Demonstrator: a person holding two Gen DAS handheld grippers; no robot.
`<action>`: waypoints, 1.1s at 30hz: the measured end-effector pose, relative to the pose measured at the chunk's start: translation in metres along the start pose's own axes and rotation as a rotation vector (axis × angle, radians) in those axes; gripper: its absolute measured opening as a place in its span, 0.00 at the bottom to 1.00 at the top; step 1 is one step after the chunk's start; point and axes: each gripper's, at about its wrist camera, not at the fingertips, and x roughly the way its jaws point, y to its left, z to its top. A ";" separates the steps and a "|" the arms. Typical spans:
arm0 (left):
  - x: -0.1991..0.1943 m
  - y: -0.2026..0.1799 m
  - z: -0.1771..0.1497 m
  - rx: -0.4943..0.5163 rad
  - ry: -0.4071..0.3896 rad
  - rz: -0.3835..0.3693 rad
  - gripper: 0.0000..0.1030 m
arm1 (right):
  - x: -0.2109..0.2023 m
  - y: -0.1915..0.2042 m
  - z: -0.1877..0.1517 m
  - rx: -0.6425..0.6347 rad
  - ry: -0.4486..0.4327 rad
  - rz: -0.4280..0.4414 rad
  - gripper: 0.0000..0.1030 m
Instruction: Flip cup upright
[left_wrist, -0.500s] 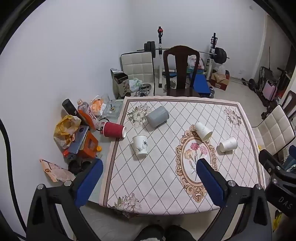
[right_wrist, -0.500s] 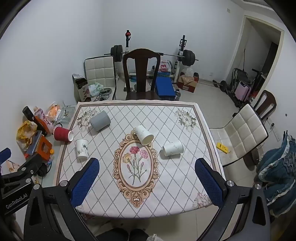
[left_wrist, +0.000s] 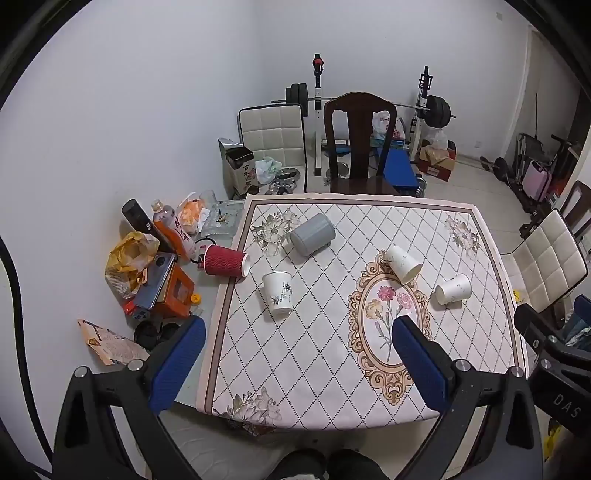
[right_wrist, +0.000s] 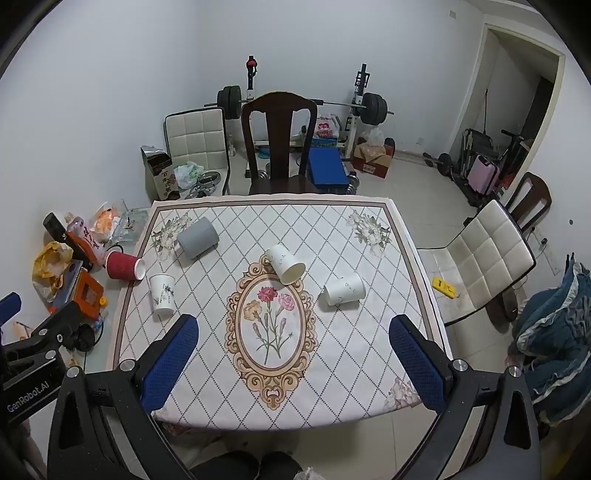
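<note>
Several cups lie on their sides on the patterned tablecloth (left_wrist: 314, 354): a grey cup (left_wrist: 312, 235) (right_wrist: 198, 237) at the far left, a red ribbed cup (left_wrist: 226, 260) (right_wrist: 124, 266) at the left edge, a white printed cup (left_wrist: 277, 292) (right_wrist: 162, 294), a white cup (left_wrist: 403, 264) (right_wrist: 286, 264) near the middle, and a white cup (left_wrist: 453, 289) (right_wrist: 344, 289) to the right. My left gripper (left_wrist: 295, 363) and right gripper (right_wrist: 293, 363) are both open and empty, held high above the table's near edge.
A dark wooden chair (right_wrist: 279, 144) stands at the far side, a white padded chair (right_wrist: 487, 254) at the right. Bottles, bags and boxes (left_wrist: 155, 266) clutter the floor at the left. Weight equipment (right_wrist: 306, 103) stands by the back wall.
</note>
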 end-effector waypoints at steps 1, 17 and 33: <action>0.000 0.000 0.000 0.000 0.000 0.001 1.00 | -0.001 0.000 -0.001 -0.001 -0.001 0.000 1.00; -0.004 0.000 0.004 0.000 0.001 -0.006 1.00 | 0.000 0.001 0.005 0.009 0.007 0.000 1.00; -0.002 -0.004 0.006 -0.002 0.002 -0.010 1.00 | -0.001 0.002 0.007 0.007 0.002 -0.003 1.00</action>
